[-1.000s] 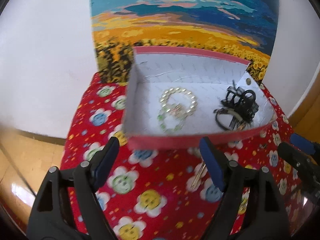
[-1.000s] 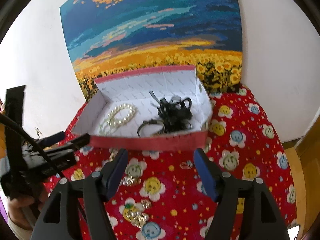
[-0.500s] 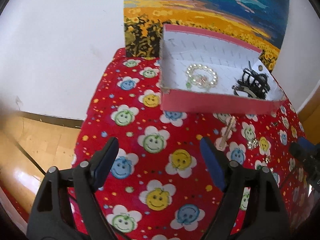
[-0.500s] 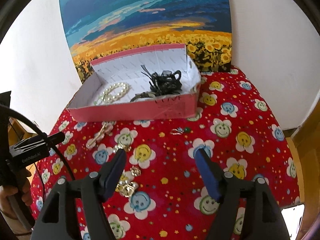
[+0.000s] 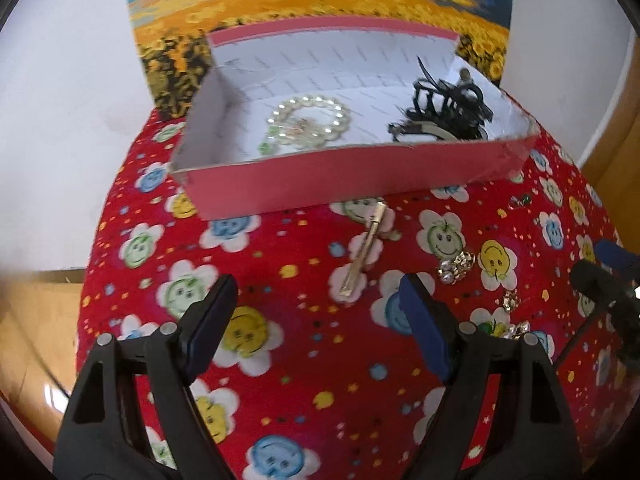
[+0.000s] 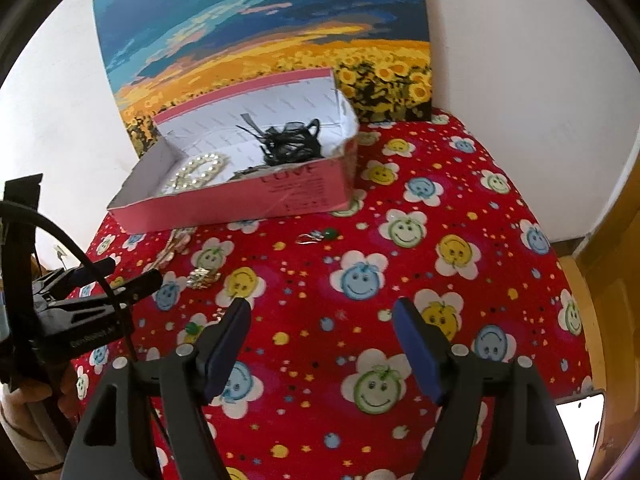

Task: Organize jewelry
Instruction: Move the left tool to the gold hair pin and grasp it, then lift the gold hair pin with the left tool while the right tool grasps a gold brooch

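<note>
Both grippers – left [image 5: 316, 312], right [image 6: 322, 330] – seen wide open, nothing held. Pearl bracelet [image 5: 308, 122] & black hair clips [image 5: 444, 108] lie in pink box [image 5: 340, 182]; gold hairpin [image 5: 364, 250], what looks like brooches [image 5: 456, 266] and a green earring [image 6: 320, 235] scattered on red cloth [image 6: 400, 280] in front.

I am counting one pink box [image 5: 352, 178], one pearl bracelet [image 5: 310, 120], one gold hair clip [image 5: 364, 250], one green-stone earring [image 6: 320, 236] and two grippers of mine, the left gripper [image 5: 320, 312] and the right gripper [image 6: 322, 330].

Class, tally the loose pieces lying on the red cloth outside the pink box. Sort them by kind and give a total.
Gold bar clip: 1
Sparkly clusters without green: 2
Pieces with a green stone: 2
Total: 5
</note>
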Demonstrator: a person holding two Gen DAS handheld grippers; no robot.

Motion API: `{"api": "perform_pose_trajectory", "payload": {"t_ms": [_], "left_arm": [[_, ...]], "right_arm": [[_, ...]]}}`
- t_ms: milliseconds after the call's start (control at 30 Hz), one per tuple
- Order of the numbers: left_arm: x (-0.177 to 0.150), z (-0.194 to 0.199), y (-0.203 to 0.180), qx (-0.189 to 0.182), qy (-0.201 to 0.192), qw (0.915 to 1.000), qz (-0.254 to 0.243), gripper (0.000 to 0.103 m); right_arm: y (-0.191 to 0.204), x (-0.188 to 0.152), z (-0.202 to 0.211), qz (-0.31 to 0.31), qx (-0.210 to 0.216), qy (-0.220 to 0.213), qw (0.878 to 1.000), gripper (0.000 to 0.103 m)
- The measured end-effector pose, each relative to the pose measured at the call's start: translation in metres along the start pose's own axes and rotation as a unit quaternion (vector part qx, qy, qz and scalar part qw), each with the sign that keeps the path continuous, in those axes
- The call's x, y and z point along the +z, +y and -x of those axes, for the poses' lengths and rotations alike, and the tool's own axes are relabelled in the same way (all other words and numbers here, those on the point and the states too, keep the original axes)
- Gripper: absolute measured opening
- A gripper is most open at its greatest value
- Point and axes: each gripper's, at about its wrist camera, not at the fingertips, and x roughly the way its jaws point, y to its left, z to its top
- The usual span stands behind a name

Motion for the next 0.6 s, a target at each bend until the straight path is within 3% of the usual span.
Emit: {"api": "perform_pose_trajectory", "payload": {"t_ms": [100,300,400,433,600], "left_arm": [[0.002,-0.008,-0.004,0.000,0.005,1.0000,-0.006,0.073],[0.008,-0.012,-0.005,-0.022,-0.007,0.9997,-0.010,0.059],[0.008,-0.010,-0.010,-0.038,-0.015,0.9990,-0.019,0.032],[0.009,-0.010,-0.012,-0.046,-0.016,0.9986,-0.022,0.013],[0.010,-0.009,-0.013,-0.056,-0.015,0.9982,-0.014,0.011]], "right_arm": [[-0.007,0.000,-0.002,-0.008,-0.002,0.003,1.000,0.076],[-0.013,0.000,-0.005,-0.018,0.000,0.007,1.000,0.076],[-0.013,0.000,-0.006,-0.019,0.002,0.009,1.000,0.076],[-0.012,0.001,-0.007,-0.019,0.002,0.009,1.000,0.076],[-0.009,0.001,-0.006,-0.016,0.004,0.010,1.000,0.076]]}}
